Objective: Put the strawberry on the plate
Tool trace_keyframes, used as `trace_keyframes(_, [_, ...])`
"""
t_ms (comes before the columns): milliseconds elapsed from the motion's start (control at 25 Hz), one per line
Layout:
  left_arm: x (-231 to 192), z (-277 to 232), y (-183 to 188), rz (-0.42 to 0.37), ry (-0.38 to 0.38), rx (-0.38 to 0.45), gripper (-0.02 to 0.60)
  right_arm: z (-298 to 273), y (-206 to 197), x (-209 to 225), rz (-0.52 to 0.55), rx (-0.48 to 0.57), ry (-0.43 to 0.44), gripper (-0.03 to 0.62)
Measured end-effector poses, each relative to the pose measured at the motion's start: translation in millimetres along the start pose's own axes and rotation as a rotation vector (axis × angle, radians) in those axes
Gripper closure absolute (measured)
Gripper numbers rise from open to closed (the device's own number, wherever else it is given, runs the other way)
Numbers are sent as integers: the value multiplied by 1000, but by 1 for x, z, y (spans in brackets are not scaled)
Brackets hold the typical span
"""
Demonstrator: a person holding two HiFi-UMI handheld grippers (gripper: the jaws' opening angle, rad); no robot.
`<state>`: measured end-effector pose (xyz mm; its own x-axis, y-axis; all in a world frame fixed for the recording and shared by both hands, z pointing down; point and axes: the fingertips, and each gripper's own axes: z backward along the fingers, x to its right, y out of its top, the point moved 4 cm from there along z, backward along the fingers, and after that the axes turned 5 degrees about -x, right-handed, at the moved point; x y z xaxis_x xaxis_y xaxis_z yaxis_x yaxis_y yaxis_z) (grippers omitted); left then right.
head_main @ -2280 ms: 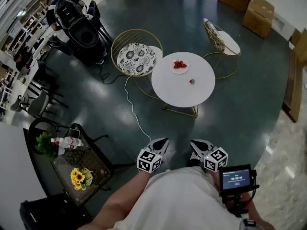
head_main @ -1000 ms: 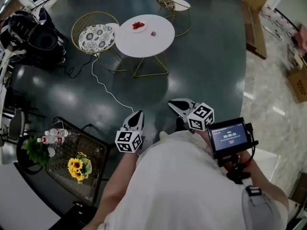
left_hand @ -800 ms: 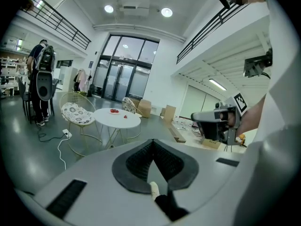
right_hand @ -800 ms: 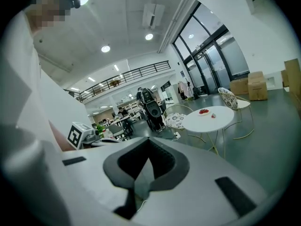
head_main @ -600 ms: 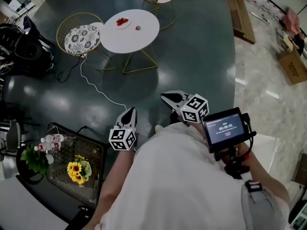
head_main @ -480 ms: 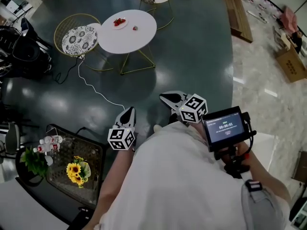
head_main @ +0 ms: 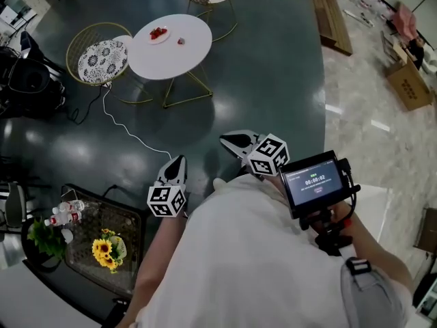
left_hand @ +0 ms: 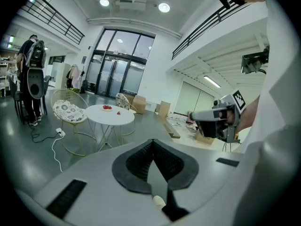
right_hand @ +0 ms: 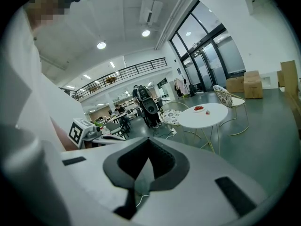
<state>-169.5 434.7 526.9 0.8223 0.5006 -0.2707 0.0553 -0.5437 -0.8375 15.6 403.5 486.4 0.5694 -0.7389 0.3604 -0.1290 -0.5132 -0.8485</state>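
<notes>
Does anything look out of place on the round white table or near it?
One small red strawberry lies on the bare top of the round white table, apart from the white plate that holds the other red fruit.

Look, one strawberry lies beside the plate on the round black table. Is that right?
Not quite: the table is white, not black. The head view shows it, round, with one strawberry beside the plate.

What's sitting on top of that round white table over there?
A plate with red strawberries, and one loose strawberry beside it. Nothing covers the table; the plate's berries are too small to count.
</notes>
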Motion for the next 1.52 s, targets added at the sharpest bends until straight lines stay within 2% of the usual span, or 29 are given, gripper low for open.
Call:
trace_keyframes(360, [10,-11,-4,-24,-41,-16,574,-1,-15,5,-10,-1,-12,586])
trace_keyframes(600, [39,-69,48,-3,-14,-48,574,31,25,81,-42,18,2,586])
trace_keyframes(840, [42,-97,65,14,29,-39,574,36,31,116,-52,29,17,586])
trace_keyframes(1200, [66,-146,109,36,29,-22,575,46,48,166,-3,-2,46,586])
trace_keyframes(1400, [75,-158,117,25,32,25,575,49,46,180,-8,2,64,586])
trace_keyframes(1520, [86,-171,124,12,10,15,575,56,50,192,-15,4,71,586])
